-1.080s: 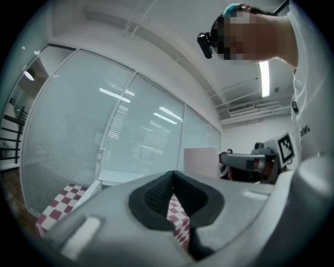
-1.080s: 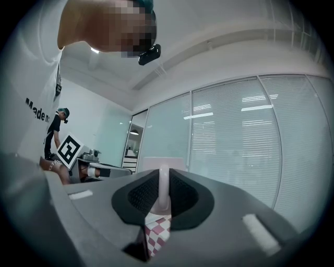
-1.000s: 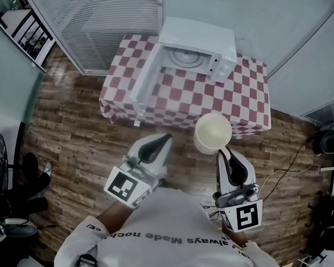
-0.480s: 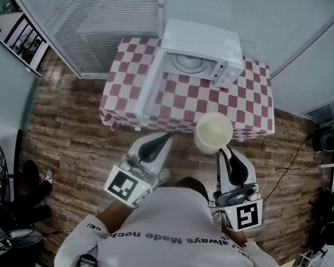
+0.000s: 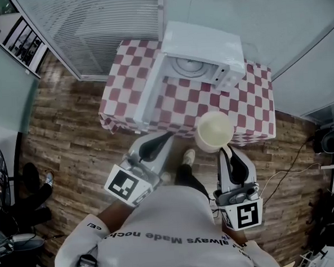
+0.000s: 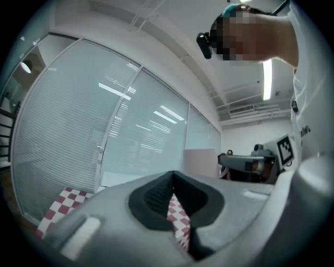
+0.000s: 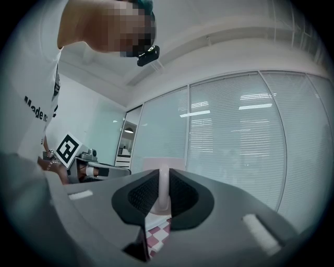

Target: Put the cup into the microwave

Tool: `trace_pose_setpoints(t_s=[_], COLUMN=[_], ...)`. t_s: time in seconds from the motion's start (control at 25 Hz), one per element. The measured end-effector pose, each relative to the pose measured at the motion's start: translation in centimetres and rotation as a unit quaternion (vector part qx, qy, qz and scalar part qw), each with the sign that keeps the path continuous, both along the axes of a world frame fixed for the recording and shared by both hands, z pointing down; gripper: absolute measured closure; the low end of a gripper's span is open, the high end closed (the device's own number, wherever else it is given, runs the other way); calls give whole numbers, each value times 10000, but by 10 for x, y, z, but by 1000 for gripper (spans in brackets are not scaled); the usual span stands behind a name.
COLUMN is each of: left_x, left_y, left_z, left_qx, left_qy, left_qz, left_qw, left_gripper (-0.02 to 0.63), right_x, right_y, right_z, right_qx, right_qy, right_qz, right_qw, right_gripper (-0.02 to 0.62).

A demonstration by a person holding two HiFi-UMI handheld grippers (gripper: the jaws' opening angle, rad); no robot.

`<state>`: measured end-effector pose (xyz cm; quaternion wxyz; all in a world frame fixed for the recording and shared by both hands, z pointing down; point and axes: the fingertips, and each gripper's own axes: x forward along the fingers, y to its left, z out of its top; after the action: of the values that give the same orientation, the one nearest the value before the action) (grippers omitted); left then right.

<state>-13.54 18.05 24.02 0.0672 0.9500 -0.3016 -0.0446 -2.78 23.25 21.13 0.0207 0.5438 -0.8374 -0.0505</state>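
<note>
My right gripper [image 5: 223, 150] pinches the cup [image 5: 213, 130] in its fingers [image 7: 140, 196], near the open microwave [image 5: 206, 43]; my left gripper [image 5: 166, 137] has its fingers pressed together.

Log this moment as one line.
cup: upright, held by handle | right gripper: shut on cup | left gripper: shut, empty | microwave: door open
</note>
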Motion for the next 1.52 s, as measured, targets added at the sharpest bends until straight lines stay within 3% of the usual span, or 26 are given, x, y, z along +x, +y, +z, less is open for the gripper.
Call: trace_pose_setpoints(t_s=[0.56, 1.52], left_x=[55, 198], left_y=[-76, -221], left_z=[-3, -2], left_qx=[36, 32], left_qy=[-25, -104], left_qz=[26, -354], left_qw=[10000, 9993], left_gripper=[601, 603], right_x=[53, 201], right_y=[-75, -225], right_z=[-1, 2], right_qx=[54, 68], right_qy=[-67, -143], right_qz=[-13, -415], right_qw=[10000, 9990], right_gripper=[555, 555])
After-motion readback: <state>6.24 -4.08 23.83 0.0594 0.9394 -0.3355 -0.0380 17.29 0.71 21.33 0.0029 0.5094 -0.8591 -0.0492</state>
